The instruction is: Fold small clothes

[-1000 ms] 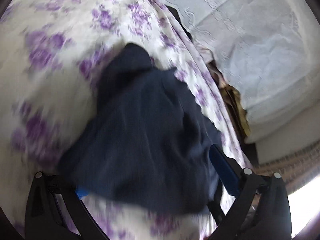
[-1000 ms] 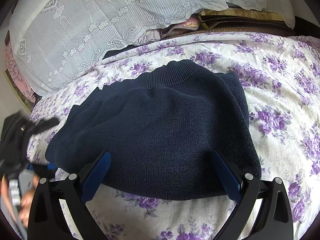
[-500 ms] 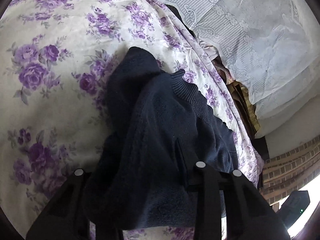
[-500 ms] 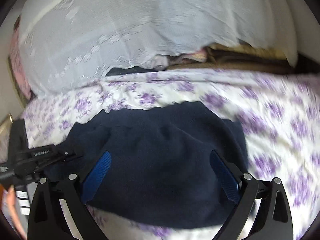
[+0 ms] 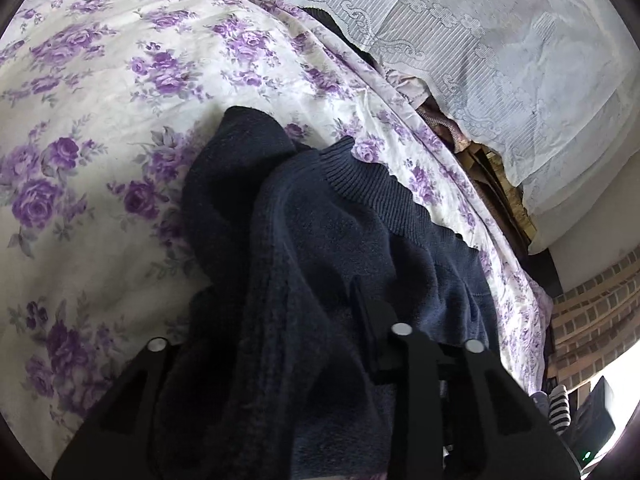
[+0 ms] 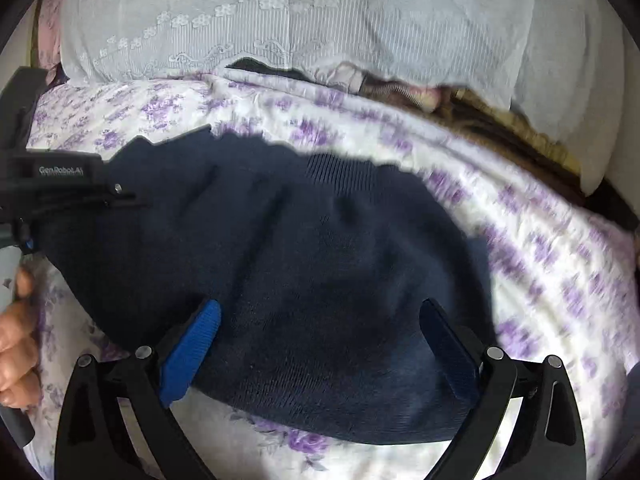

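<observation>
A dark navy knit sweater (image 6: 304,264) lies on the bed's purple-flowered sheet (image 6: 560,280). My right gripper (image 6: 320,320) is open, its blue-padded fingers spread over the sweater's near edge. My left gripper (image 5: 304,320) is shut on a bunched fold of the sweater (image 5: 320,248) at its left side; the cloth covers the fingers. It also shows at the left edge of the right wrist view (image 6: 60,192), with the holding hand below. The ribbed collar (image 5: 368,188) points away from me.
The flowered sheet (image 5: 100,120) spreads around the sweater. A white lace cover (image 6: 320,20) hangs behind the bed over stacked items (image 6: 500,116). A brick-patterned wall (image 5: 592,312) and striped socks (image 5: 558,408) lie to the right.
My left gripper closed on the sweater's side and bunched it up. My right gripper stayed open and drew closer over the sweater's near edge.
</observation>
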Motion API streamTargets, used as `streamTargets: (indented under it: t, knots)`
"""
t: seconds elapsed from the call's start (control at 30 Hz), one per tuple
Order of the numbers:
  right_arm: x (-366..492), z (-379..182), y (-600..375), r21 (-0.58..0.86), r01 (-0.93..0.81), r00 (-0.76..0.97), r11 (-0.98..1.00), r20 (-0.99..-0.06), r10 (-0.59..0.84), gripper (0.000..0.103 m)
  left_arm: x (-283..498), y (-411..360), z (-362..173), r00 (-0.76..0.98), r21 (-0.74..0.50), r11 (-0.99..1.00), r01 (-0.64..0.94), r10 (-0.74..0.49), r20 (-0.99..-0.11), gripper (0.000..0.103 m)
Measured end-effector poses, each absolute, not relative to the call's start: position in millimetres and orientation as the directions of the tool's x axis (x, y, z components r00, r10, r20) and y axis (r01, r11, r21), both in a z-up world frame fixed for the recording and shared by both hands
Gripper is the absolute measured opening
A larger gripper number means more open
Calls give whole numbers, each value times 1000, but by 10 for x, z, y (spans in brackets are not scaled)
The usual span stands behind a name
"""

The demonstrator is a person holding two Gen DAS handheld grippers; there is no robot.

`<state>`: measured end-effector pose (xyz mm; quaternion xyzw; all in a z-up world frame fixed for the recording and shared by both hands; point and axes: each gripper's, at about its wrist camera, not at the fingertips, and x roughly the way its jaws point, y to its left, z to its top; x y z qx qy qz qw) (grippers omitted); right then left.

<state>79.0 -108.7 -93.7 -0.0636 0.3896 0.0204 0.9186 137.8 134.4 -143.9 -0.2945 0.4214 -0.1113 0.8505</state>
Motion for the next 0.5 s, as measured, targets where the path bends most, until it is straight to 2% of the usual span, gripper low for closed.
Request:
streamTargets:
  t: [0.07,0.17,0.23,0.33,0.5]
  knots:
    - [807,-858,-1128,-75,-93,697,993,-717,11,99,1380,1361,-1451,619,-599,798,-66,-438,-651,28]
    - [973,-633,-1059,-119,-31,760,992,-648,-55,99,1381,1370,-1464,618,-603,794,-72,-439,-652,27]
    - [1253,-639,-970,-153,-33,737,988,-671,-79,99,1378,1366,-1464,620,-599,797,-74,-434,-654,27]
    - [1667,-986,-840,-237,-51,639,970,-754,-150,99,1380,1363,-1467,619,-597,799,-76,-432,-657,28]
    - [1459,-847,-893,-186,-29,716,982,-690,-110,99,1396,1352,-1470,615,-587,806,-76,-426,-663,28]
